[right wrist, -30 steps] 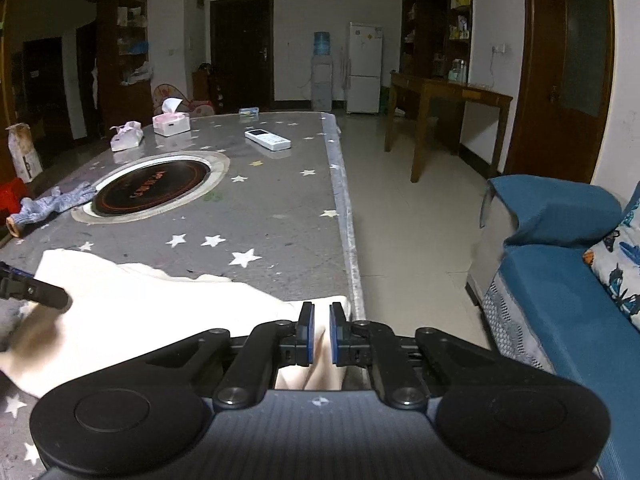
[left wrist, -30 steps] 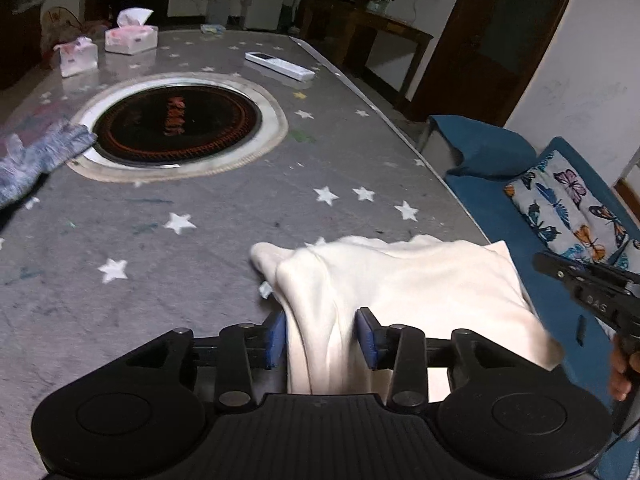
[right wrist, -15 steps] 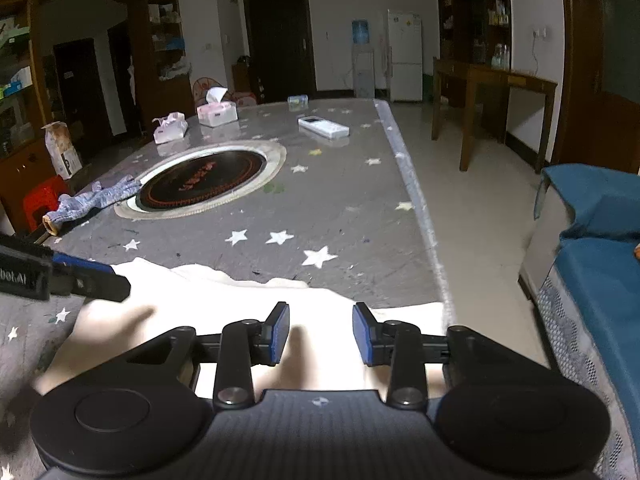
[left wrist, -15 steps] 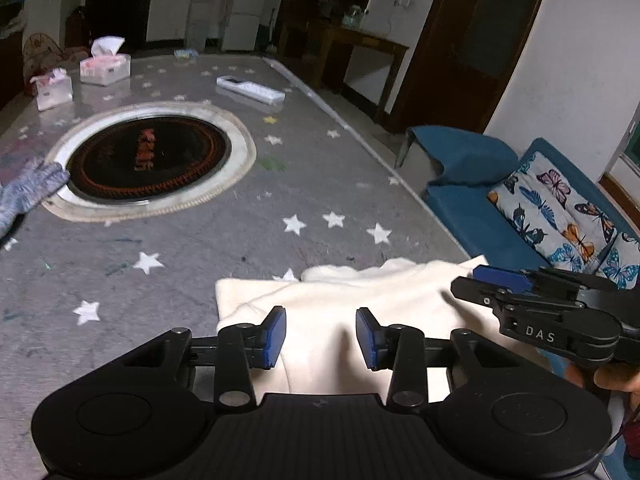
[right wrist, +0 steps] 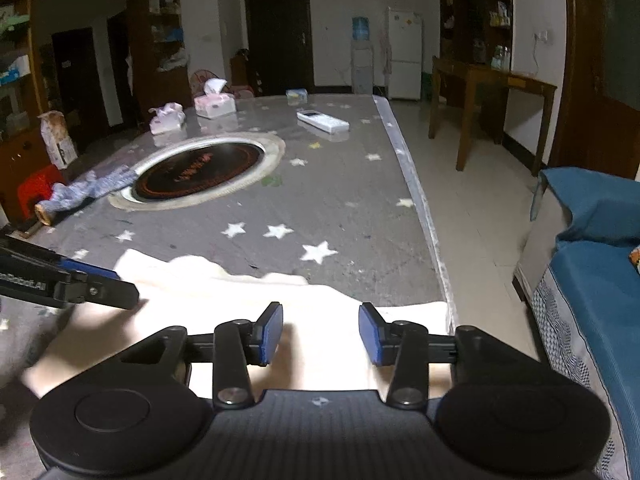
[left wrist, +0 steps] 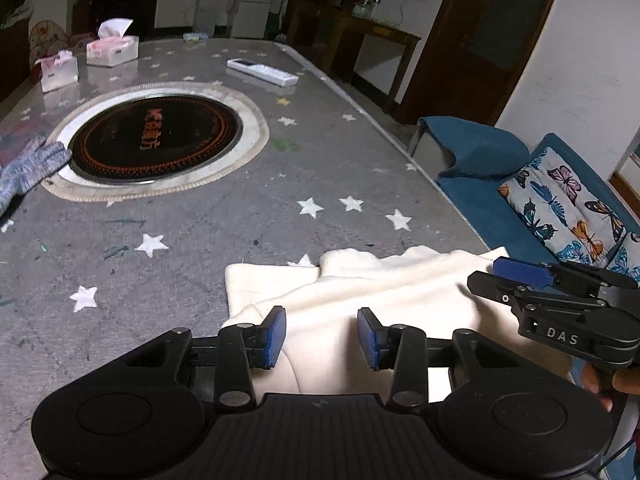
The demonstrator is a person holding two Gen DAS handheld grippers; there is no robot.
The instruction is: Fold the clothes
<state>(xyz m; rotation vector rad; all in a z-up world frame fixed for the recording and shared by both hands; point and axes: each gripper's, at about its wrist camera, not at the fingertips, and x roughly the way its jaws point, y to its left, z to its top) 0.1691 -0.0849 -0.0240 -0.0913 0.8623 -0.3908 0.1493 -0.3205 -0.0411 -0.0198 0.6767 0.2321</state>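
star-printed grey table under cream garment, both tongs, left and "das"-marked right, agape, empty

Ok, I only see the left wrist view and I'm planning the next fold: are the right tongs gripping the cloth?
Observer: No. The right tongs are open, nothing between their pads, with the cream garment beneath them.
Operator: Where does the garment end on that side?
Observer: Its corner reaches the edge strip of the table; I cannot tell whether it overhangs.
Operator: And my own tongs, seen from there?
Observer: The left tongs are over the garment's left end, tips pointing across it.
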